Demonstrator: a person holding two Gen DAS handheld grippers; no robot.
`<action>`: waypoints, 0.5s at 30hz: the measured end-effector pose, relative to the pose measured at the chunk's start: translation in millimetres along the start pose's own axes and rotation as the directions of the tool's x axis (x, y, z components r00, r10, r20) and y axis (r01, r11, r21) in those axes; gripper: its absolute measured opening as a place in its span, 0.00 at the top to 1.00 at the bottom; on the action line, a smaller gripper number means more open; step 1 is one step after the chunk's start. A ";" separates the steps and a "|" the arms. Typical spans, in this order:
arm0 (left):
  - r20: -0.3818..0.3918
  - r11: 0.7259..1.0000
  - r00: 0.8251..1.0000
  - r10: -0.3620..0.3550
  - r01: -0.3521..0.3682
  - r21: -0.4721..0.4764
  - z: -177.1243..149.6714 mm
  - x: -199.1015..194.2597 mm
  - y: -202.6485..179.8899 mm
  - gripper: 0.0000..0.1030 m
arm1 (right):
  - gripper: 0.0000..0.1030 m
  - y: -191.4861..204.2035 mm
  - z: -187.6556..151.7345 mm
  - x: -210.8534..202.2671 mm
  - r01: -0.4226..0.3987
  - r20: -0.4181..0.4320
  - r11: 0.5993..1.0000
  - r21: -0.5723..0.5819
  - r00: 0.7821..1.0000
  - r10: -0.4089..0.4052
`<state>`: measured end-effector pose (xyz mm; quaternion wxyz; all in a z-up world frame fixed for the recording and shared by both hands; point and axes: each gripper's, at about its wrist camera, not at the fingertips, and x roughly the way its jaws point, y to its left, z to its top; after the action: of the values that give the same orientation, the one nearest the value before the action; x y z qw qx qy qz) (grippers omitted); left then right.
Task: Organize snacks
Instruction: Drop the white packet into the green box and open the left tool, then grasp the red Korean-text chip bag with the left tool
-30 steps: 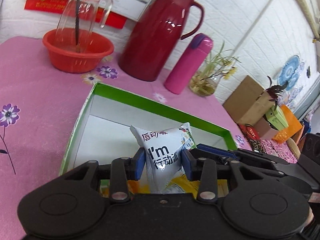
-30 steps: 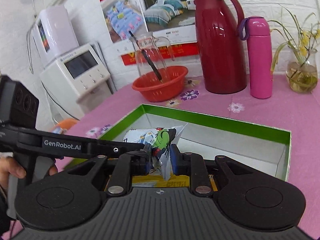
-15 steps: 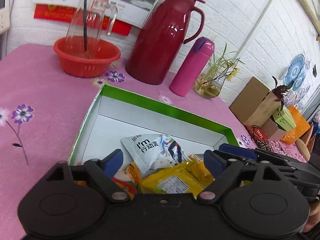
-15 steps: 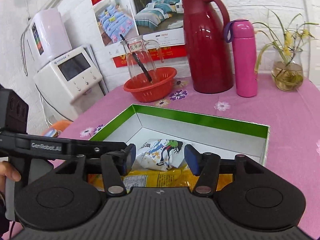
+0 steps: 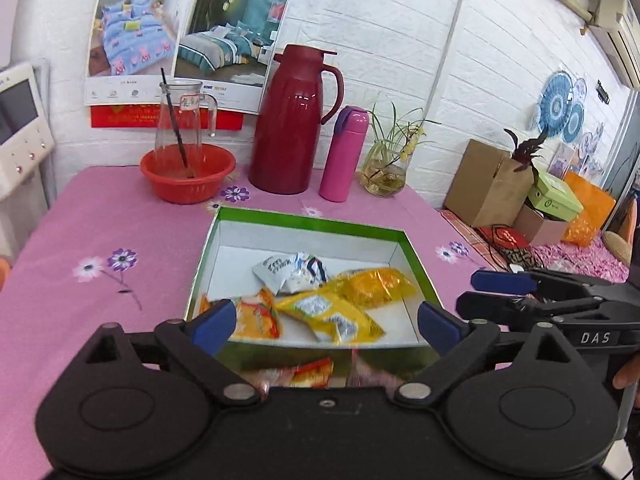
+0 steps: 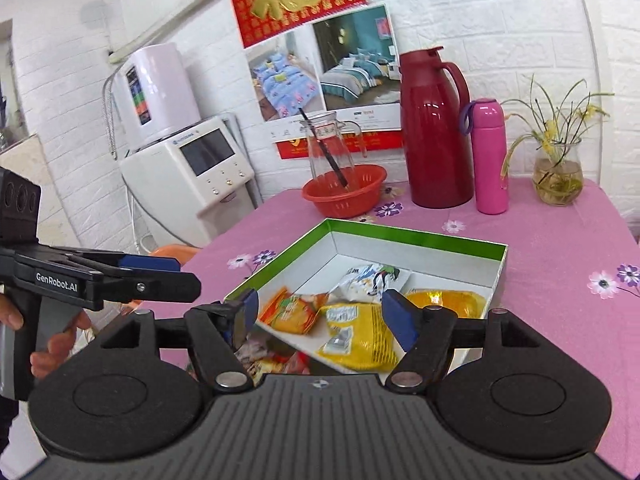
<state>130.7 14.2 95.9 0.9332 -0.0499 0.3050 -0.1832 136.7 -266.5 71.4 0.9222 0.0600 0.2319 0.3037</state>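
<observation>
A green-rimmed white box [image 5: 304, 222] [image 6: 420, 237] lies on the pink tablecloth. Inside lie a white snack packet [image 5: 286, 270] [image 6: 370, 278], yellow packets [image 5: 332, 312] [image 6: 360, 334] and an orange packet [image 5: 256, 318] [image 6: 294, 314]. More packets [image 5: 308, 372] [image 6: 272, 360] lie on the cloth in front of the box. My left gripper [image 5: 326, 326] is open and empty above the box's near edge. My right gripper [image 6: 324, 316] is open and empty above the box's near corner. Each gripper shows in the other's view, the right one [image 5: 504, 292] and the left one [image 6: 160, 276].
At the table's back stand a red basin [image 5: 188, 172] with a glass jug, a dark red thermos jug [image 5: 292, 120], a pink bottle [image 5: 344, 154] and a glass vase with a plant [image 5: 384, 176]. A white appliance [image 6: 192, 168] stands left of the table. Cardboard boxes [image 5: 488, 184] sit on the floor right.
Both grippers let go of the white snack packets, which now lie in the box. Both opened wide and drew back and up from the box.
</observation>
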 end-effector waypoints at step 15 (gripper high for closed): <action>-0.104 0.984 0.995 0.004 -0.022 -0.178 -94.8 -34.0 57.0 0.00 | 0.10 63.0 -64.5 20.9 -0.188 -0.178 0.982 0.016 0.966 0.188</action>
<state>67.4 81.6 26.3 0.9091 -0.1222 0.3683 -0.1512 88.0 -205.2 21.9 0.8647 0.0538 0.3070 0.3938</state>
